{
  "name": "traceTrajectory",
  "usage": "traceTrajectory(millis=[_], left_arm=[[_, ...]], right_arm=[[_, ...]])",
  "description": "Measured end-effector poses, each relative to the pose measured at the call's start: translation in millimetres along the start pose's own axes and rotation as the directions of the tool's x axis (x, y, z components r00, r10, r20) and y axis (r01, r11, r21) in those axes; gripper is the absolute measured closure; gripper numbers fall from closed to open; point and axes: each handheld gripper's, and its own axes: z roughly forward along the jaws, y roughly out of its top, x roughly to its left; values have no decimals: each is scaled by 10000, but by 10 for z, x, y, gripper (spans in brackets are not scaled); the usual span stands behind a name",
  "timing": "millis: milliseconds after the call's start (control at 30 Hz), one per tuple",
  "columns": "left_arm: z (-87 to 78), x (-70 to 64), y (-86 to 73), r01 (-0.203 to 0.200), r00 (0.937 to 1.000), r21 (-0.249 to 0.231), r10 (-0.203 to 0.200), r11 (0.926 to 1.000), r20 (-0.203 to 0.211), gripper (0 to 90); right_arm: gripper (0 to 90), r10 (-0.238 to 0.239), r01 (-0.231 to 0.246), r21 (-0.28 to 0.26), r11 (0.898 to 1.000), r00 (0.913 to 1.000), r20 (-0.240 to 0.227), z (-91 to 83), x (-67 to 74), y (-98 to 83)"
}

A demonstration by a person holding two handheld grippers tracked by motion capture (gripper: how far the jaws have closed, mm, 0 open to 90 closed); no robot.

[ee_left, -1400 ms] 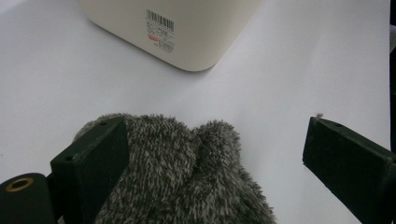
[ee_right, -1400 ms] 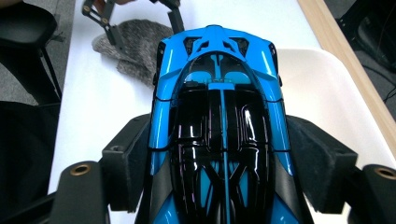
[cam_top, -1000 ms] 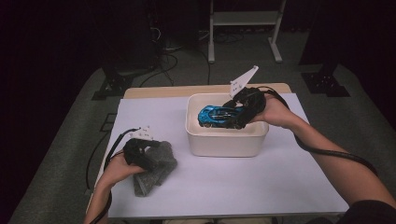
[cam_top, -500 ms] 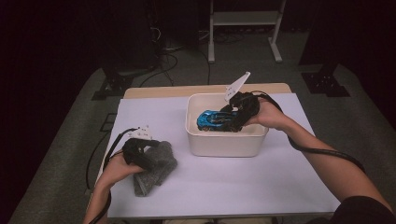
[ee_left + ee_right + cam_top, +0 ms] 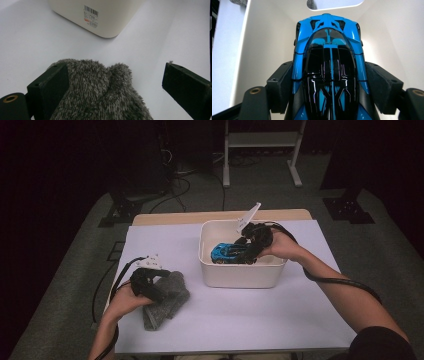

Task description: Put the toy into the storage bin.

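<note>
A blue and black toy car (image 5: 227,253) (image 5: 328,72) is inside the white bin (image 5: 240,275), nose toward the bin's left wall. My right gripper (image 5: 240,254) (image 5: 328,87) is shut on the toy car, its pads pressed against both sides of the body. At the left front of the table lies a grey fuzzy cloth (image 5: 165,295) (image 5: 100,92). My left gripper (image 5: 155,287) (image 5: 115,85) rests over that cloth with its jaws wide open. One pad touches the cloth's edge, the other stands apart from it.
The bin (image 5: 100,17) carries a barcode label on the side facing my left gripper. A white sheet (image 5: 240,320) covers the table. Cables trail from both grippers. A white stand (image 5: 260,150) and dark floor lie beyond the table's far edge.
My right gripper has sunk with the toy car from above the bin's rim down into the bin. The left gripper and cloth have stayed put.
</note>
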Motion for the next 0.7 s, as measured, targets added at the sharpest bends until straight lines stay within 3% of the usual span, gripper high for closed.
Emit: traceTrajectory(millis=[700], left_arm=[[-30, -2, 24, -106, 9999, -125, 107, 9999, 15, 65]], right_arm=[[268, 41, -32, 375, 9993, 9997, -242, 119, -7, 91]])
